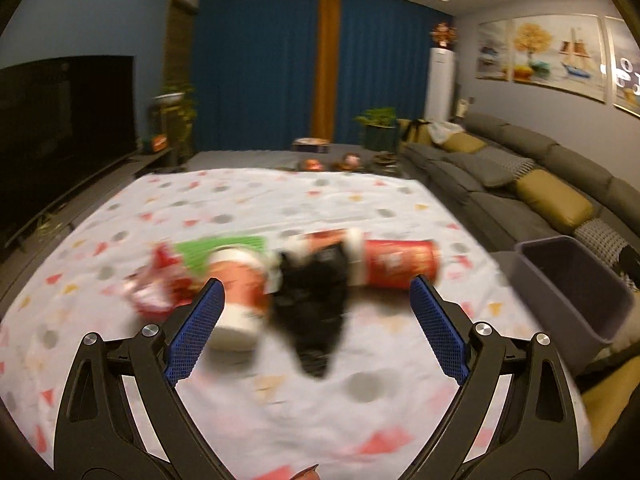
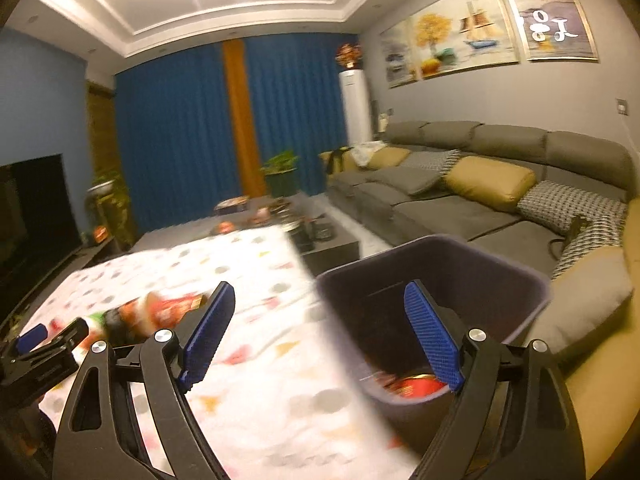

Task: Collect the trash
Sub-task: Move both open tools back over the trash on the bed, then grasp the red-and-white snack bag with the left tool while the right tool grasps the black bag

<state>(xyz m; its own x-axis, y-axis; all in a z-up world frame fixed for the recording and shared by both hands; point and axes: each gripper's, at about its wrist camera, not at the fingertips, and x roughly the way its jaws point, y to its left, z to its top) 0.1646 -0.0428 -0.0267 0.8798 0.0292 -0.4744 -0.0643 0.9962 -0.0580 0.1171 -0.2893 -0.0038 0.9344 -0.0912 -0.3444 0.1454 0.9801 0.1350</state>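
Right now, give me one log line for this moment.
left gripper: open, empty, over trash pile | right gripper: open, empty, at bin | bin: red wrapper inside | pile on tablecloth

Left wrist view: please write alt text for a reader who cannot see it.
The open, empty left hand-held gripper hovers over blurred trash on a patterned tablecloth: two red paper cups, a black wrapper and crumpled red packaging. A dark bin stands at the right, before a grey sofa.
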